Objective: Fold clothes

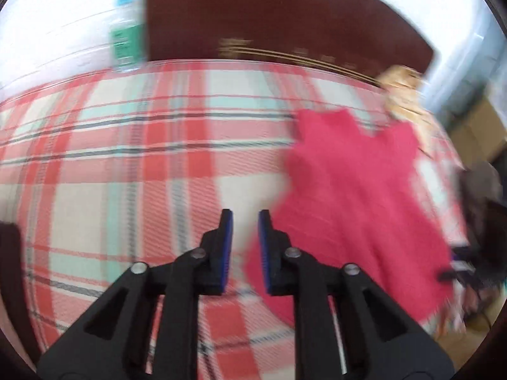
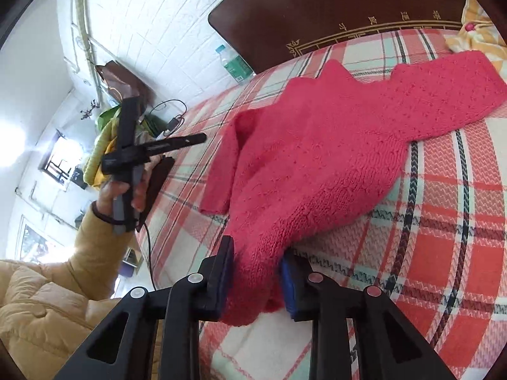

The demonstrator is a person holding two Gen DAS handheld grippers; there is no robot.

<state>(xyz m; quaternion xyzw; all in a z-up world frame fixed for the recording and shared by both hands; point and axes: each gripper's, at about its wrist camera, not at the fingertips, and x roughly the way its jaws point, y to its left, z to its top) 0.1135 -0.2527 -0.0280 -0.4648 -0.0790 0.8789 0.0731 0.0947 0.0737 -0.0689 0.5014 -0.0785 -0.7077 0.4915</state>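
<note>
Between the right gripper (image 2: 257, 277) fingers a corner of the red sweater (image 2: 317, 145) is pinched, left gripper (image 1: 245, 243) fingers narrow and empty; folding on the bed (image 2: 443, 237) seems barely begun.

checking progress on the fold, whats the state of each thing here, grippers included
red knitted sweater: lying on the bed, partly folded, one end lifted between the right gripper's pads
right gripper: shut on the sweater's end
left gripper: open, nothing between its pads, held above the bedspread
plaid bedspread: spread flat under the sweater
water bottle: upright by the headboard, cap on
yellow cloth: crumpled by the headboard
</note>
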